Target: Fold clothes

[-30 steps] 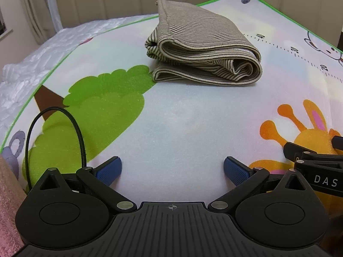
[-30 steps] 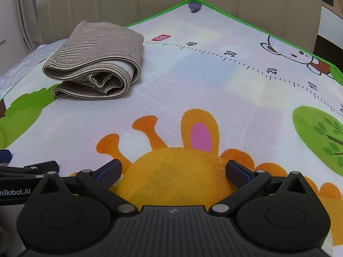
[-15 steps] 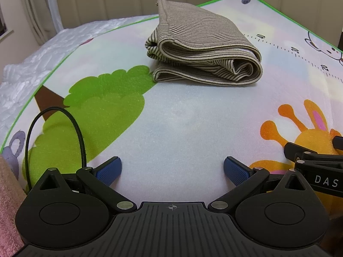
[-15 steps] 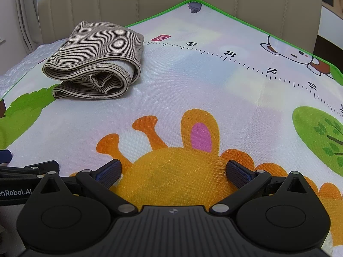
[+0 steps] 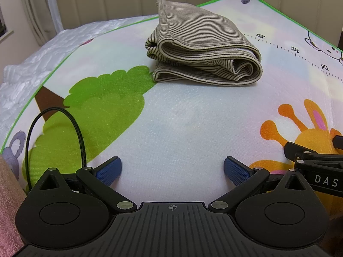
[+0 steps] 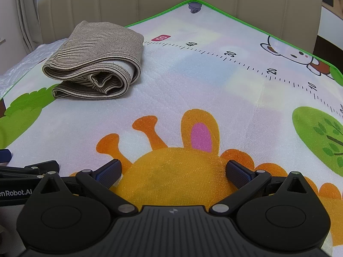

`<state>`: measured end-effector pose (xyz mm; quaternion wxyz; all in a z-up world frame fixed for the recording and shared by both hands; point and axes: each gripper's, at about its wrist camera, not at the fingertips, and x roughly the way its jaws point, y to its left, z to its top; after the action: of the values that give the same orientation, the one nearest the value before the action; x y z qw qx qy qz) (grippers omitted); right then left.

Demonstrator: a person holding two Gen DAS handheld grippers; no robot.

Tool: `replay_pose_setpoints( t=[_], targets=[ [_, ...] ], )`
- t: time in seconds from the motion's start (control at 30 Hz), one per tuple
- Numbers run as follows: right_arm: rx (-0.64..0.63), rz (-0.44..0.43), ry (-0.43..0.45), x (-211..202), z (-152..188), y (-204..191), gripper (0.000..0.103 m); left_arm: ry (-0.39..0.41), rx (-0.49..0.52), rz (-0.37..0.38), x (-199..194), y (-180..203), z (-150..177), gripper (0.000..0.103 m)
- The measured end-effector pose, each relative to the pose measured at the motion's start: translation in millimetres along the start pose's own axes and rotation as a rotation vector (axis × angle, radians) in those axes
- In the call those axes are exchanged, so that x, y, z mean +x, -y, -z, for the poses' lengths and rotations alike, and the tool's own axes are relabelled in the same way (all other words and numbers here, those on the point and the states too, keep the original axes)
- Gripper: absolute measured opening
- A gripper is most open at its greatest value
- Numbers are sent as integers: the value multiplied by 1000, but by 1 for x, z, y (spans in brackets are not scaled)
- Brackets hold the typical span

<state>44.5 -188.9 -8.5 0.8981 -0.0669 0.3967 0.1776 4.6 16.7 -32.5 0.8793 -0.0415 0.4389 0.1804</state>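
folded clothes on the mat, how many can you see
1: a striped folded garment lies at the mat's far end, ahead of both open grippers. Nothing else folded shows; anything outside both views can't be ruled out.

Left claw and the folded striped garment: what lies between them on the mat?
Nothing lies there. In the left wrist view, only bare printed mat stretches from the open left claw to the folded striped garment.

Folded garment (image 5: 201,49) lies on mat (image 5: 182,117), far-left, ahead of both grippers.
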Motion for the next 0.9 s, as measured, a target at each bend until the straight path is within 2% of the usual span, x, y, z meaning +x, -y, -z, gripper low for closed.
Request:
replay_pose_setpoints(
  t=[0.67,0.9],
  targets=[
    [3,2,1,-1,0,-1,103,-1,-16,17,-1,-2,-1,103],
    [5,0,1,-2,0,0,103,152,51,29,-21,9,4,103]
  ],
)
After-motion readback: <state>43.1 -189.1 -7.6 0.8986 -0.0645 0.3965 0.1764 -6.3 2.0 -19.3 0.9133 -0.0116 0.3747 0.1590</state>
